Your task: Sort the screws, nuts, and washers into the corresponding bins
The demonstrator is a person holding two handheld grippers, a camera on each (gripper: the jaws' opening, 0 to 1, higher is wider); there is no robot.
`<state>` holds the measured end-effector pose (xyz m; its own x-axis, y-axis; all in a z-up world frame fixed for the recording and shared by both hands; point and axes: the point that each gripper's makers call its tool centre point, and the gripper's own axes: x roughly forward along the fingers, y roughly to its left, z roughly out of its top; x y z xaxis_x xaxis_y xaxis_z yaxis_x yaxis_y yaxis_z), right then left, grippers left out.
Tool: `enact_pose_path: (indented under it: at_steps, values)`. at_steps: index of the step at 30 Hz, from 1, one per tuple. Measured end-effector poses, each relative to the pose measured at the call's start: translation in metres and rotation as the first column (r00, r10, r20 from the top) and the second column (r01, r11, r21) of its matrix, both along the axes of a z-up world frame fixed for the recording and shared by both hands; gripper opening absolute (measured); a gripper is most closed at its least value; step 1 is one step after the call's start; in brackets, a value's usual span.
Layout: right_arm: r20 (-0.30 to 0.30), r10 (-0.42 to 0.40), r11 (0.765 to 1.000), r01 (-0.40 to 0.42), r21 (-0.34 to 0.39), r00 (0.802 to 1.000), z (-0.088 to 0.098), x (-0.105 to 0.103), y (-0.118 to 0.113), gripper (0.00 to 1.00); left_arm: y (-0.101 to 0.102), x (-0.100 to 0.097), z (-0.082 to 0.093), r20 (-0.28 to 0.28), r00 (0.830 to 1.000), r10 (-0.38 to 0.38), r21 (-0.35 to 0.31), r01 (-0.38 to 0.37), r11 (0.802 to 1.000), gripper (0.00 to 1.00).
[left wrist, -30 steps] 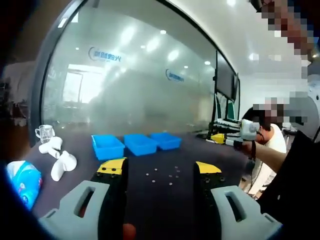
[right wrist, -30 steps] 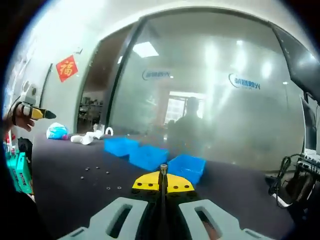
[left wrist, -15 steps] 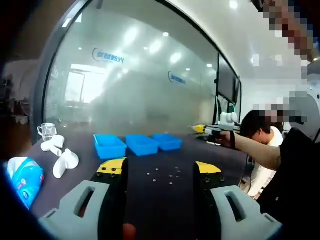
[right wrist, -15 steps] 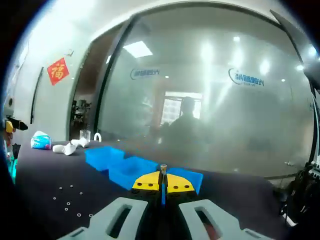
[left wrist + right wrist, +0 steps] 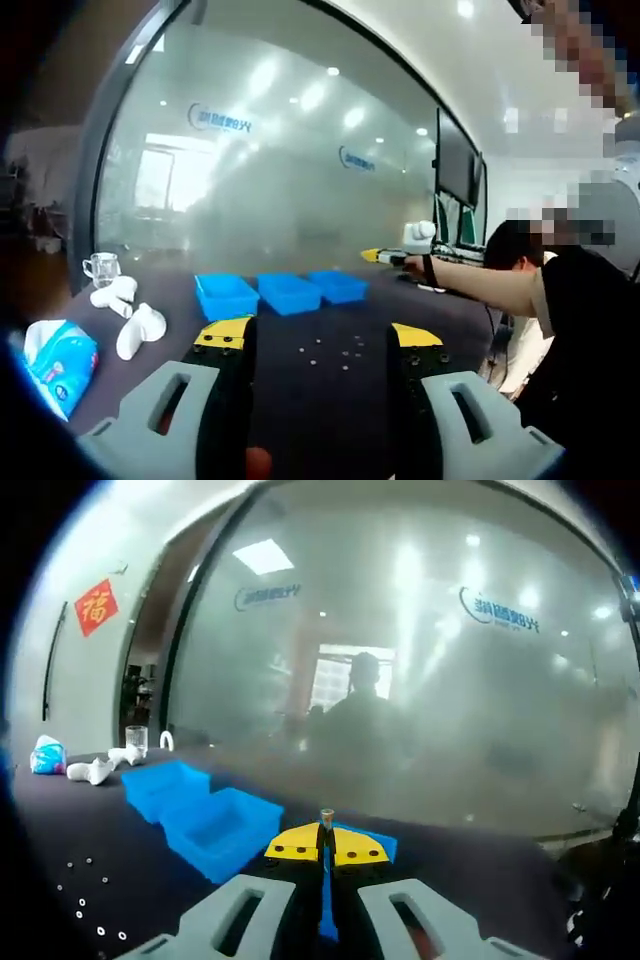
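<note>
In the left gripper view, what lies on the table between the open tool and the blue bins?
Small loose hardware lies scattered on the dark table between the left tool and the bins.

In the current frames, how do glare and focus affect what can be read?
Left gripper view: ceiling-light glare streaks the glass wall; the small parts are specks, type unreadable. Right gripper view: the same glare, bins bent by fisheye, the screw in the shut claw sharp.

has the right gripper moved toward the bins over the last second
Yes. In the left gripper view the right gripper has swung from beside the person across to above the blue bins, against the fixed monitor. Its jaws are shut on a screw.
</note>
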<state>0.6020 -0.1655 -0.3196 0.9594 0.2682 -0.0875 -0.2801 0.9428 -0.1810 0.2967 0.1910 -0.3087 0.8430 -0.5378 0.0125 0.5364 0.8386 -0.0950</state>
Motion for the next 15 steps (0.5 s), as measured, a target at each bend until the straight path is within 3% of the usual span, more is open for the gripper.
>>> enact_pose_path:
  at_steps: [3, 15]
  values:
    - [-0.035, 0.000, 1.000, 0.000, -0.002, 0.999, -0.005, 0.013, 0.001, 0.00, 0.003, -0.003, 0.000, -0.001, 1.000, 0.007, 0.003, -0.007, 1.000, 0.52]
    - [-0.064, -0.024, 1.000, 0.024, -0.007, 0.998, -0.011, 0.037, 0.000, 0.00, 0.009, -0.012, 0.004, 0.007, 0.999, 0.035, 0.011, -0.035, 0.999, 0.52]
